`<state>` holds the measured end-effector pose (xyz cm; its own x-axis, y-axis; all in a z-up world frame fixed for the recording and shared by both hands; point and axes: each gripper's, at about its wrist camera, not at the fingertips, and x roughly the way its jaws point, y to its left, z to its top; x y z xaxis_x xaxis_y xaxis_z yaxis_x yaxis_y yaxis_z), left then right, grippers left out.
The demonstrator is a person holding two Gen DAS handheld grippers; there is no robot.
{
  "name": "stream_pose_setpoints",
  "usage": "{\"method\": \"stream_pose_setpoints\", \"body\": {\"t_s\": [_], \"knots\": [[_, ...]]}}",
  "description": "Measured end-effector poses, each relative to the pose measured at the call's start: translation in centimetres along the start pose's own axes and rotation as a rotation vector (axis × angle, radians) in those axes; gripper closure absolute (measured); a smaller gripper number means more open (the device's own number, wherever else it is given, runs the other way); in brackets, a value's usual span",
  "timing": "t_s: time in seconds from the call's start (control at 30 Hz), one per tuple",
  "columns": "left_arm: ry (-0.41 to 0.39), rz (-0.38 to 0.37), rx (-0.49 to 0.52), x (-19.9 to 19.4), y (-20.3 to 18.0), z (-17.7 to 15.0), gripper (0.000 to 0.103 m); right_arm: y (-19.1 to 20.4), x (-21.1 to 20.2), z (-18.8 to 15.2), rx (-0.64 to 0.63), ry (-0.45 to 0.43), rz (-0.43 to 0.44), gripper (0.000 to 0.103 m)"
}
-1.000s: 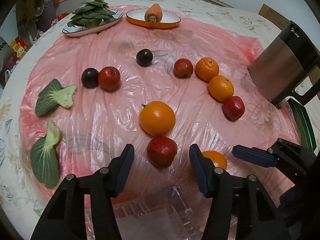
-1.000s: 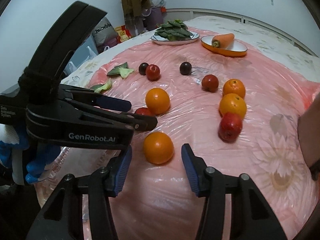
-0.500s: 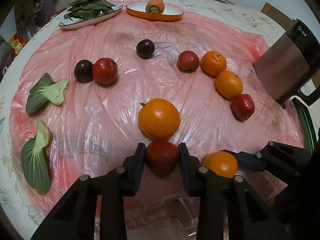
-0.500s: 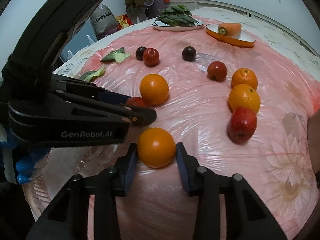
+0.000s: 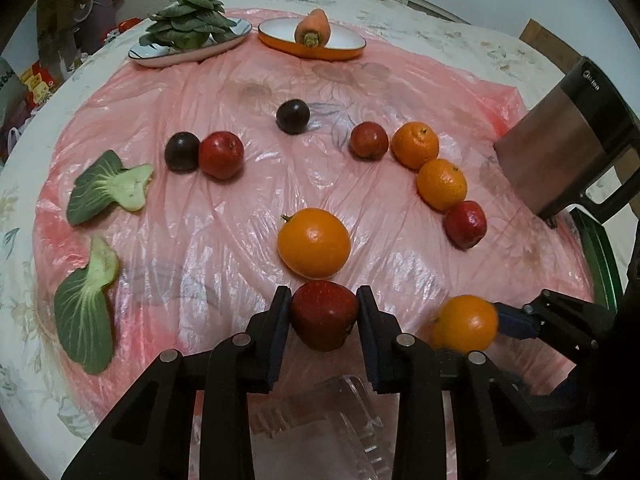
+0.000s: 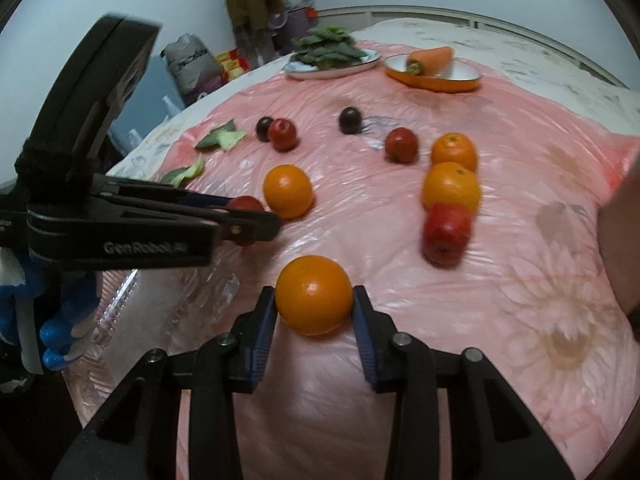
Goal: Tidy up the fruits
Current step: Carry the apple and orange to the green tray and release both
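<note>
Fruit lies scattered on a pink plastic sheet (image 5: 240,92). My left gripper (image 5: 324,305) is shut on a dark red apple (image 5: 323,320), both pads pressing its sides. A large orange (image 5: 314,242) sits just beyond it. My right gripper (image 6: 314,302) is shut on a smaller orange (image 6: 313,292); the left wrist view shows that orange (image 5: 466,323) low on the right. The right wrist view shows the left gripper (image 6: 250,220) from the side, with the apple (image 6: 246,203) peeking out. Two oranges (image 5: 415,145) and a red apple (image 5: 465,224) form an arc at right.
A clear plastic box (image 5: 320,420) lies under the left gripper. A steel kettle (image 5: 568,140) stands at right. At the back are a plate of greens (image 5: 188,36) and an orange dish with a carrot (image 5: 312,34). Two dark plums (image 5: 293,116), red apples (image 5: 221,155) and bok choy leaves (image 5: 108,188) lie left.
Both grippers went from open to shut: the left closed on the red apple, the right closed on the small orange. The other fruit stayed put.
</note>
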<state>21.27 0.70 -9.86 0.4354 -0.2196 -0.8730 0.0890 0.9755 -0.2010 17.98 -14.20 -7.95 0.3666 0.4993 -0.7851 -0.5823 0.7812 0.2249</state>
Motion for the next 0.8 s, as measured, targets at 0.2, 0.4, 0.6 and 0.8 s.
{"method": "stream_pose_setpoints", "body": {"t_s": [0.2, 0.4, 0.6, 0.8], "knots": [[-0.03, -0.013, 0.019, -2.3, -1.2, -0.1, 0.075, -2.0, -4.1, -1.8, 0.069, -0.051, -0.054, 0.065], [-0.031, -0.072, 0.089, -3.5, -5.6, -0.3, 0.075, -5.8, -10.0, -5.6, 0.165, -0.088, -0.162, 0.065], [-0.002, -0.195, 0.215, -3.0, -13.8, -0.9, 0.075, -11.7, -16.7, -9.9, 0.283, -0.13, -0.329, 0.065], [0.03, -0.338, 0.345, -1.9, -24.1, -1.1, 0.075, -18.4, -22.9, -13.4, 0.413, -0.185, -0.496, 0.065]]}}
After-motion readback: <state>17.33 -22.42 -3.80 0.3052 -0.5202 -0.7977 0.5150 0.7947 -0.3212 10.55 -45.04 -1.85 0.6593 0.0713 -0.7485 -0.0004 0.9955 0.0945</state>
